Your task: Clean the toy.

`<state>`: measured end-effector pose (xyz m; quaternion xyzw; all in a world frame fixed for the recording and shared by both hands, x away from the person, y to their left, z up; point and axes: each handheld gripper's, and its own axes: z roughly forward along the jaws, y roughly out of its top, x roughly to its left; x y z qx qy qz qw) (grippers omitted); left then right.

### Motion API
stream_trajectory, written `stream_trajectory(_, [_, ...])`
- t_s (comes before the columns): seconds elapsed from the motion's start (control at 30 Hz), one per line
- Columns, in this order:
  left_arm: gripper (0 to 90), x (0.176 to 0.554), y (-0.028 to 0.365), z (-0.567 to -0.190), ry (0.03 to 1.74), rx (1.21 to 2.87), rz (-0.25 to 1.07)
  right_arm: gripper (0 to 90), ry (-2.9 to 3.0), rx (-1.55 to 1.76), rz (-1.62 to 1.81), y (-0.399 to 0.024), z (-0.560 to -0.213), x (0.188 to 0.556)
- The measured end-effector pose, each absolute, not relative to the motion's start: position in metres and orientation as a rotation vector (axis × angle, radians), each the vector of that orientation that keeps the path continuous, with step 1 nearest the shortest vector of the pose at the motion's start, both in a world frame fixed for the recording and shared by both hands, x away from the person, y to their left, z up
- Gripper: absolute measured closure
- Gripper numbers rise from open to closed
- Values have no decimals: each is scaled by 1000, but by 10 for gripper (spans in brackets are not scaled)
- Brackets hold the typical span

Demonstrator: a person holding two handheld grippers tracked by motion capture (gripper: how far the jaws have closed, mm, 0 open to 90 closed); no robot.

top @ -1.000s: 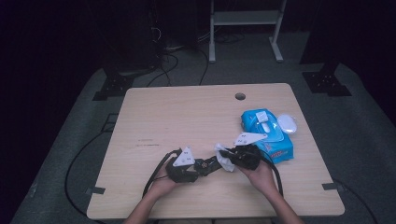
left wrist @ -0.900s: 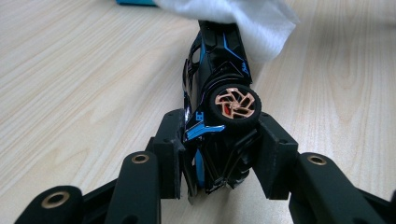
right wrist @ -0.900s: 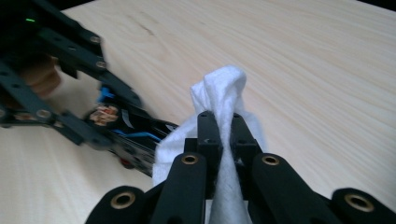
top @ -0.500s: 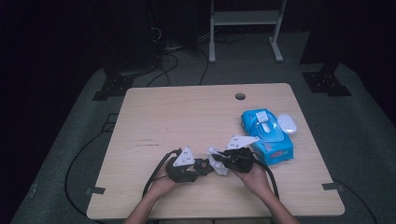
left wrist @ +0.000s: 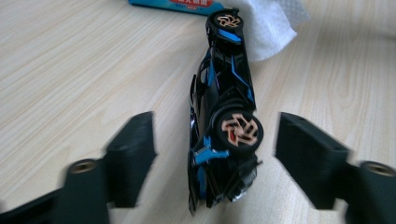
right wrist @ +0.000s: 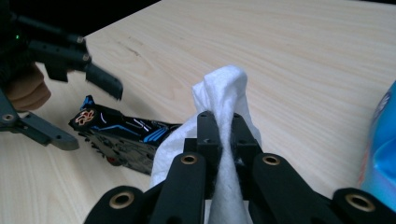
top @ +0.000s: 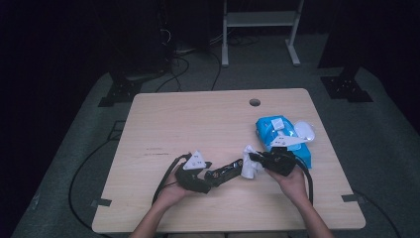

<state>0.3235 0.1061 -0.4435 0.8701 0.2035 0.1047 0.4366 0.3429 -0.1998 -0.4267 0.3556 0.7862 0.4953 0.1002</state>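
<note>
A black and blue toy car [left wrist: 219, 116] lies on its side on the wooden table [top: 198, 124], wheels showing. My left gripper [left wrist: 217, 140] has just been opening; its jaws now stand either side of the car's rear without touching it. In the high view the left gripper [top: 213, 174] sits at the car's [top: 227, 171] left end. My right gripper [right wrist: 224, 126] is shut on a crumpled white wipe [right wrist: 222, 88], held just right of the car [right wrist: 121, 135]. From above, the right gripper [top: 255, 159] and wipe [top: 249, 167] are at the car's right end.
A blue pack of wipes [top: 277, 133] with its white lid open lies right of centre, close behind the right hand. A round hole [top: 254, 102] is in the tabletop near the far edge. Cables trail from both grippers toward the front edge.
The left jaws have opened off the car, which now rests on the table. The right gripper with the wipe moved in toward the car, then drew back to the right.
</note>
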Motion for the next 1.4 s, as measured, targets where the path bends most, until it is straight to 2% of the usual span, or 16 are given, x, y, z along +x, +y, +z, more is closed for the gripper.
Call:
stream_trajectory(0.1, [198,328,100,-440,509,2220,248,853,2346,1075,1498,-202,-432,346])
stream_trajectory(0.53, [181,345,54,-420,470,2277,193,851,2359,1074,1524,-222,-435,340])
stream_trajectory(0.77, [169,351,24,-423,456,2381,207,849,2337,1111,1538,-231,-437,343])
stream_trajectory(0.97, [250,356,15,-423,457,2462,241,848,2346,1115,1530,-230,-440,345])
stream_trajectory(1.0, [316,358,13,-423,451,2484,231,850,2330,1117,1535,-232,-438,345])
stream_trajectory(1.23, [359,361,6,-424,445,2532,211,851,2255,1148,1574,-245,-429,342])
stream_trajectory(1.33, [409,361,2,-425,433,2551,209,850,2282,1146,1556,-240,-433,343])
stream_trajectory(1.4, [474,360,0,-426,397,2572,221,849,2304,1137,1540,-236,-435,344])
